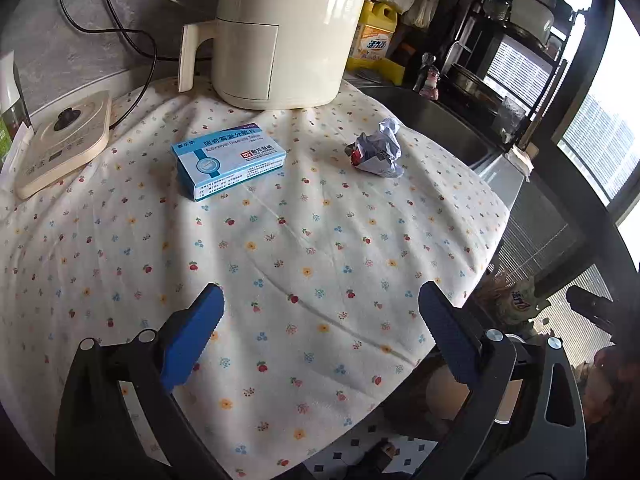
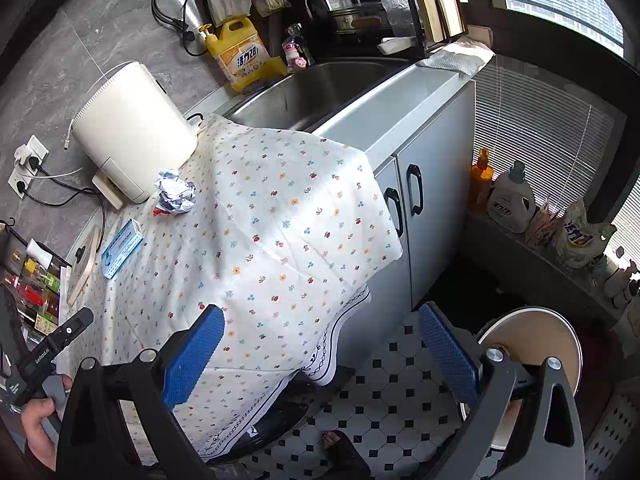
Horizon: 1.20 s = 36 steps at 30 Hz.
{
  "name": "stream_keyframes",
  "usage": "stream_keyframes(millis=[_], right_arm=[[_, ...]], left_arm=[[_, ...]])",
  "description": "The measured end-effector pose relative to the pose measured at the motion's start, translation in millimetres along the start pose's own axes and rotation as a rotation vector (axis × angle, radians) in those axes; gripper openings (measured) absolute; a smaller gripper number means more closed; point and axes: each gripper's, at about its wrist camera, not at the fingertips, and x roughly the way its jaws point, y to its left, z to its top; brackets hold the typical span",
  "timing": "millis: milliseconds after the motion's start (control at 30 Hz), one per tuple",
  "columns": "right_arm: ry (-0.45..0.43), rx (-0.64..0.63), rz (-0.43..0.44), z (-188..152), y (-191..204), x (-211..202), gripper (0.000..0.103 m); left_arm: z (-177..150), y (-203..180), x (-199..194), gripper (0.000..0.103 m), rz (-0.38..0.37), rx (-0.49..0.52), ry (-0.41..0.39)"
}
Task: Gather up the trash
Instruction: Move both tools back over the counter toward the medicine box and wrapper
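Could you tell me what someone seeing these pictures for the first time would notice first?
Probably the flowered cloth covering the counter, with a crumpled paper wad and a blue medicine box lying apart on it, in front of a big cream appliance. Both grippers, left and right, hover open and empty.

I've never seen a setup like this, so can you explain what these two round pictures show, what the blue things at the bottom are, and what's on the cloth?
There is no robot here. A person holds a two-finger gripper in each hand, and each gripper carries a wide-angle camera looking along its fingers. The blue pads at the bottom are those fingers. One picture comes from the left gripper, the other from the right gripper. Both are open and hold nothing. On the flowered cloth lie a crumpled paper ball and a blue medicine box, with a cream appliance behind them. A sink sits beside the cloth.
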Motion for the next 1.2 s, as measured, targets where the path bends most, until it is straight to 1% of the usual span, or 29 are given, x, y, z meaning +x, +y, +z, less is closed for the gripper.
stream_keyframes(millis=[167,267,467,633,800,900,1067,1200], right_arm=[[-0.017,0.0,-0.006,-1,32,12,0.095],[-0.031,0.014,-0.016,-2,47,19,0.095],[-0.042,0.061,-0.047,-8,68,29,0.095],[-0.045,0.1,-0.085,-11,74,34,0.095],[-0.055,0.111,-0.116,-9,78,35,0.095],[-0.06,0.112,-0.134,-9,80,34,0.095],[-0.056,0.117,-0.163,-9,80,33,0.095],[-0.047,0.113,-0.174,-7,81,36,0.095]], left_arm=[[22,30,11,0.097,-0.004,0.032,-0.01],[34,46,20,0.097,-0.022,0.053,-0.006],[62,71,39,0.097,-0.05,0.098,-0.005],[88,89,55,0.097,-0.061,0.122,-0.008],[105,95,74,0.097,-0.073,0.142,-0.007],[111,94,88,0.097,-0.07,0.178,-0.002],[115,91,110,0.097,-0.088,0.218,0.018],[111,87,120,0.097,-0.094,0.224,0.048]])
